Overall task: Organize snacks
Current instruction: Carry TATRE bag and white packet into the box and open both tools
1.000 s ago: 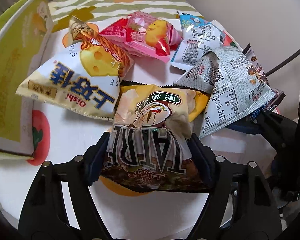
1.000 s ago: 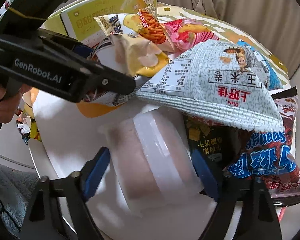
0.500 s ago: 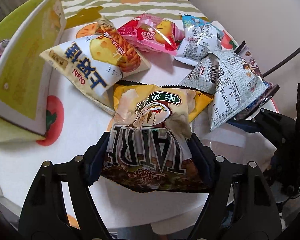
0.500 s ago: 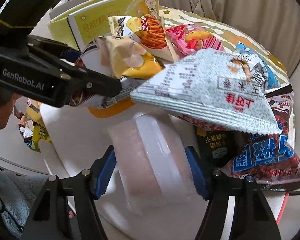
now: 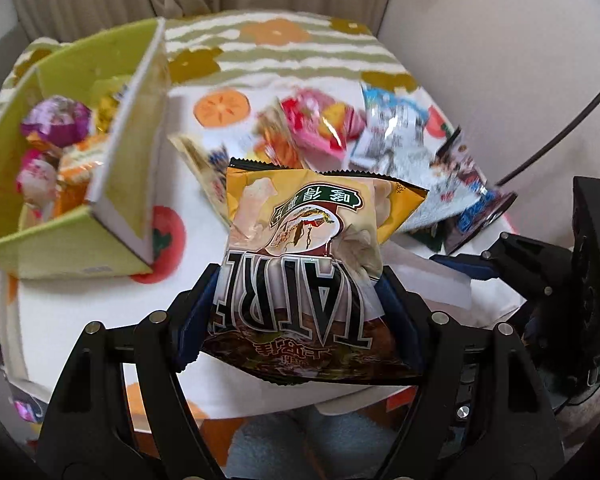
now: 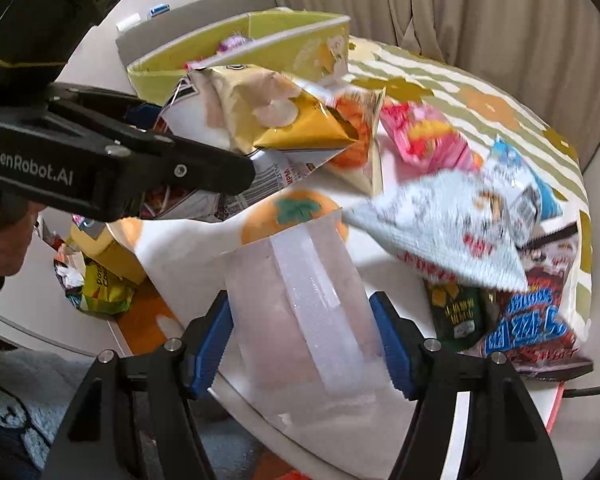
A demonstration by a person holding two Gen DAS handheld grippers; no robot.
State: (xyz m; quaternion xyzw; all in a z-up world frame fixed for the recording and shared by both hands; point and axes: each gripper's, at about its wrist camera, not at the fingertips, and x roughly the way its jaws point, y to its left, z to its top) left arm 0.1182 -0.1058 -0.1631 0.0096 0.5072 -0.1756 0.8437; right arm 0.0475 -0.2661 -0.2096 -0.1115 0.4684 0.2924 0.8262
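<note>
Left wrist view: the left gripper (image 5: pixel 300 312) clamps a yellow-and-brown chip bag (image 5: pixel 304 264) between its blue pads, gripping the bag across its lower half. The bag's long axis runs along the fingers, with its crimped top edge pointing away from the camera and its printed lettering upside down to this view. It hangs clear above the round table (image 5: pixel 100 312), which is covered with a fruit-patterned cloth. A green box (image 5: pixel 72 240) stands open on the table to the left, with wrapped sweets inside it. Beyond the bag lies a loose heap of snack packets, among them a pink packet (image 5: pixel 320 128); all are blurred.

Right wrist view: the right gripper (image 6: pixel 304 336) holds a translucent whitish pouch (image 6: pixel 300 312) between its blue pads, the pads pressing its two long sides. The pouch's long axis runs along the fingers, with its far end pointing toward the table's middle. To the upper left, a hand (image 6: pixel 0 236) holds the left gripper with the chip bag tilted, its top toward the green box. A pale blue-grey packet (image 6: pixel 444 232) lies just right of the pouch.
</note>
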